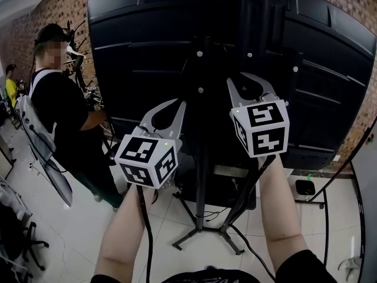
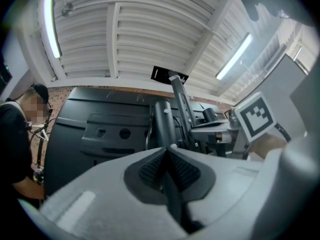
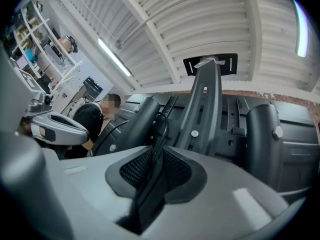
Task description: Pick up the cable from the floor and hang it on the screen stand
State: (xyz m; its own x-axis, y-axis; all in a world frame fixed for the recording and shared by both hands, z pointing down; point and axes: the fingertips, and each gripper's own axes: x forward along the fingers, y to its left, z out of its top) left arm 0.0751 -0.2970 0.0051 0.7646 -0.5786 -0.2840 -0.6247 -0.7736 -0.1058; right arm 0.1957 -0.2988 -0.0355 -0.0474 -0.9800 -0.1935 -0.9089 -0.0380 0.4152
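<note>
Between the parted jaws of the right gripper [image 3: 161,156] the cable [image 3: 163,126] is seen unclamped, close by the screen stand [image 3: 204,101], and could be lost to the floor [image 1: 88,229] if not hooked there, the left gripper [image 2: 168,153] being closed and empty.

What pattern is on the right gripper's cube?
The cube bears black-and-white square markers; head view shows it best.

On my left I see a person [image 1: 59,105] in black standing by the brick wall [image 1: 62,5], and a second person [image 1: 10,86] in yellow further back. Overhead I make out strip lights [image 2: 50,24] on a white ribbed ceiling [image 2: 150,29].
</note>
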